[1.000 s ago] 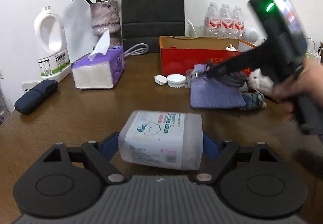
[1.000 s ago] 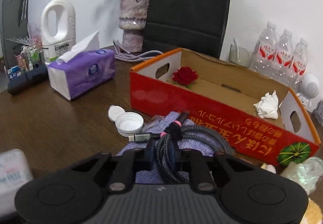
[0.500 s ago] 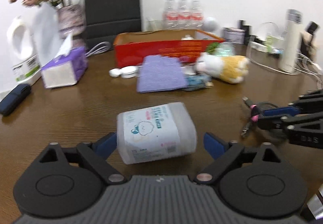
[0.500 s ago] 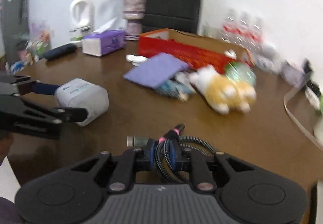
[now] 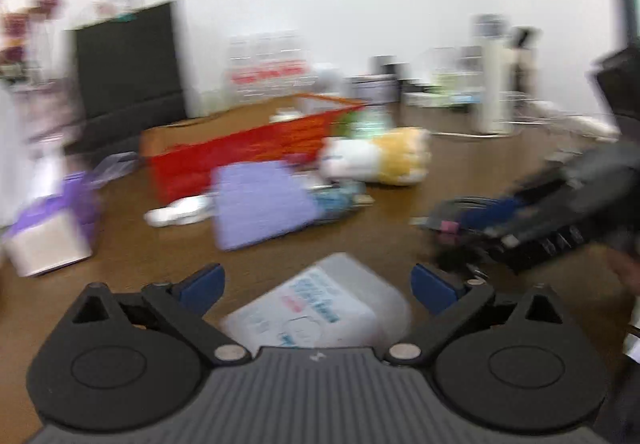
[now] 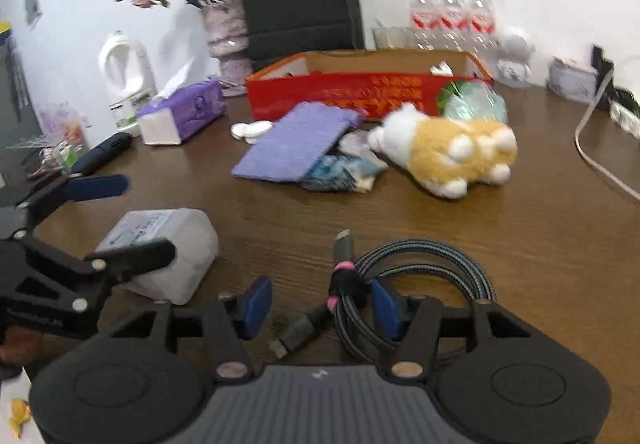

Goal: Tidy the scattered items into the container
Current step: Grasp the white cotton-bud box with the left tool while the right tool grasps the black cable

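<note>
Right wrist view showed the right tongs (image 6: 318, 310) half open, jaws just parted, the coiled cable (image 6: 404, 284) lying loose between them on the table (image 6: 520, 264). Left tongs (image 5: 316, 284) gaped wide around the wipes pack (image 5: 320, 312), gripping nothing. The red box (image 6: 360, 91) sat well ahead.

Bare table (image 6: 280, 219) lies open ahead of the right gripper's jaws, until the purple cloth (image 6: 296, 141) and plush toy (image 6: 452, 147) block the red box (image 6: 360, 93) beyond.
</note>
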### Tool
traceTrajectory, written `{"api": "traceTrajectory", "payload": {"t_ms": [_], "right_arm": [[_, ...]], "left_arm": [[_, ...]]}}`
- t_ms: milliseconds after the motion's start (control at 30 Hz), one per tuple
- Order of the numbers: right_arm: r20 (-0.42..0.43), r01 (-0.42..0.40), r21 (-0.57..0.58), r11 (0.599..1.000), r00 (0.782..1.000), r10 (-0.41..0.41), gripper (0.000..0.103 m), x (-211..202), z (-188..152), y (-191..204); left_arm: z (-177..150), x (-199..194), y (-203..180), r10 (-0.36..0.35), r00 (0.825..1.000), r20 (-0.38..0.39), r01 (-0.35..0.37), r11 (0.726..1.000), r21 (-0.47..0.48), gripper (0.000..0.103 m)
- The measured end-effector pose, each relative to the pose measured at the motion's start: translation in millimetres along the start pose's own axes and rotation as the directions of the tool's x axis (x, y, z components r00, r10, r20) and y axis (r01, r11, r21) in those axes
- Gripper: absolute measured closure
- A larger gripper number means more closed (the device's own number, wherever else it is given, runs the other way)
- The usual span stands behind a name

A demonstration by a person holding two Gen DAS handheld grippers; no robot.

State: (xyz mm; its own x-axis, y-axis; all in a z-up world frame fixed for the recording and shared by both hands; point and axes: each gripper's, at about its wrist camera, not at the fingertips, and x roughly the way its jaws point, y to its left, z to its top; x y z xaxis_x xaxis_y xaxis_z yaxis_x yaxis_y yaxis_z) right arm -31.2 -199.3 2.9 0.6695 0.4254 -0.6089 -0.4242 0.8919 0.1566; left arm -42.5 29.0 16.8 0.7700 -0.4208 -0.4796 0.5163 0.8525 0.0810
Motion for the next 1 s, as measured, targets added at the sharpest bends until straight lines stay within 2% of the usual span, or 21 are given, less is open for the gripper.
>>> {"api": "traceTrajectory", "payload": {"t_ms": [67, 100, 167, 233, 300, 333, 400, 433, 467, 500, 533, 567, 633, 700, 733, 767, 833, 900, 933, 967, 1000], "right_arm": [[0.016, -0.007, 0.009, 1.0, 1.0, 0.006, 0.049, -5.9, 0.5, -2.4], [0.016, -0.003, 0.014, 1.0, 1.0, 0.003, 0.049, -7.9, 0.1, -3.9], [0.004, 0.012, 0.017, 1.0, 1.0, -0.012, 0.048, -11.0, -1.8, -7.3], [-0.012, 0.016, 0.019, 1.0, 1.0, -0.016, 0.049, -11.7, -5.2, -10.4], [-0.017, 0.022, 0.014, 1.0, 1.0, -0.022, 0.049, -12.5, -7.7, -10.5], [-0.017, 0.028, 0.009, 1.0, 0.999, -0.028, 0.049, -13.3, -7.8, -9.3], [-0.016, 0.03, -0.002, 1.0, 0.999, -0.03, 0.049, -14.5, -7.2, -6.8], [-0.014, 0.026, -0.006, 1.0, 1.0, -0.026, 0.048, -14.3, -6.8, -6.2], [-0.015, 0.022, -0.008, 1.0, 1.0, -0.022, 0.047, -13.1, -6.0, -5.8], [-0.018, 0.021, -0.008, 1.0, 1.0, -0.022, 0.047, -11.4, -5.0, -5.7], [-0.021, 0.023, -0.005, 1.0, 1.0, -0.023, 0.046, -9.1, -3.9, -5.6], [-0.027, 0.028, 0.0, 1.0, 0.999, -0.028, 0.044, -5.2, -2.4, -6.1], [-0.05, 0.048, 0.02, 0.999, 0.998, -0.047, 0.045, 4.5, 0.5, -8.7], [-0.044, 0.076, 0.001, 0.997, 0.996, -0.076, 0.057, 11.6, 3.6, -7.5], [-0.04, 0.085, -0.026, 0.996, 0.995, -0.086, 0.073, 14.1, 4.4, -5.1], [-0.031, 0.082, -0.053, 0.995, 0.996, -0.084, 0.082, 15.5, 4.3, -2.0], [-0.008, 0.067, -0.088, 0.994, 0.998, -0.068, 0.083, 13.8, 2.0, 2.8], [0.009, 0.074, -0.124, 0.99, 0.997, -0.073, 0.083, 9.9, -1.6, 7.9], [0.019, 0.08, -0.129, 0.988, 0.997, -0.078, 0.08, 7.7, -3.2, 9.1], [0.021, 0.085, -0.125, 0.988, 0.996, -0.083, 0.063, 6.4, -3.9, 9.3], [0.018, 0.087, -0.119, 0.989, 0.996, -0.085, 0.053, 6.4, -4.2, 9.2]], "left_arm": [[-3.2, 3.2, 11.0, -0.116, 0.993, -0.026, 0.117, 0.993, 0.032, 0.001], [-4.1, 4.4, 14.1, -0.143, 0.989, -0.044, 0.146, 0.987, 0.068, 0.001], [-5.9, 7.1, 18.2, -0.174, 0.981, -0.083, 0.185, 0.972, 0.145, 0.001], [-7.0, 11.2, 19.7, -0.175, 0.977, -0.123, 0.196, 0.961, 0.193, 0.01], [-5.5, 13.6, 18.1, -0.125, 0.981, -0.149, 0.151, 0.972, 0.18, 0.022], [-4.7, 13.5, 15.9, -0.085, 0.983, -0.163, 0.112, 0.981, 0.16, 0.024], [-3.7, 9.3, 4.5, 0.054, 0.981, -0.186, -0.031, 0.991, 0.128, 0.028], [-4.7, 8.1, -6.2, 0.166, 0.967, -0.194, -0.146, 0.983, 0.115, 0.028], [-6.0, 7.9, -17.4, 0.271, 0.941, -0.201, -0.255, 0.962, 0.102, 0.028], [-7.1, 6.3, -26.8, 0.326, 0.925, -0.197, -0.316, 0.945, 0.079, 0.023], [-8.0, 4.3, -34.2, 0.335, 0.923, -0.189, -0.332, 0.942, 0.048, 0.019], [-8.6, 3.1, -39.1, 0.321, 0.93, -0.181, -0.324, 0.946, 0.015, 0.017], [-7.5, 6.0, -39.8, 0.306, 0.934, -0.183, -0.319, 0.947, -0.046, 0.017], [-3.0, 14.7, -31.9, 0.325, 0.922, -0.209, -0.35, 0.932, -0.094, 0.017], [-0.5, 19.0, -26.3, 0.323, 0.92, -0.223, -0.355, 0.926, -0.125, 0.017], [1.9, 22.4, -21.4, 0.312, 0.921, -0.232, -0.353, 0.922, -0.16, 0.017], [5.4, 26.8, -16.2, 0.297, 0.926, -0.235, -0.346, 0.915, -0.207, 0.017], [6.4, 25.7, -17.8, 0.306, 0.924, -0.228, -0.355, 0.908, -0.221, 0.016], [6.3, 25.8, -17.9, 0.312, 0.922, -0.228, -0.362, 0.903, -0.229, 0.016], [6.0, 27.1, -17.6, 0.317, 0.92, -0.231, -0.369, 0.898, -0.238, 0.016], [5.4, 28.6, -17.4, 0.321, 0.917, -0.238, -0.377, 0.893, -0.245, 0.021]]}}
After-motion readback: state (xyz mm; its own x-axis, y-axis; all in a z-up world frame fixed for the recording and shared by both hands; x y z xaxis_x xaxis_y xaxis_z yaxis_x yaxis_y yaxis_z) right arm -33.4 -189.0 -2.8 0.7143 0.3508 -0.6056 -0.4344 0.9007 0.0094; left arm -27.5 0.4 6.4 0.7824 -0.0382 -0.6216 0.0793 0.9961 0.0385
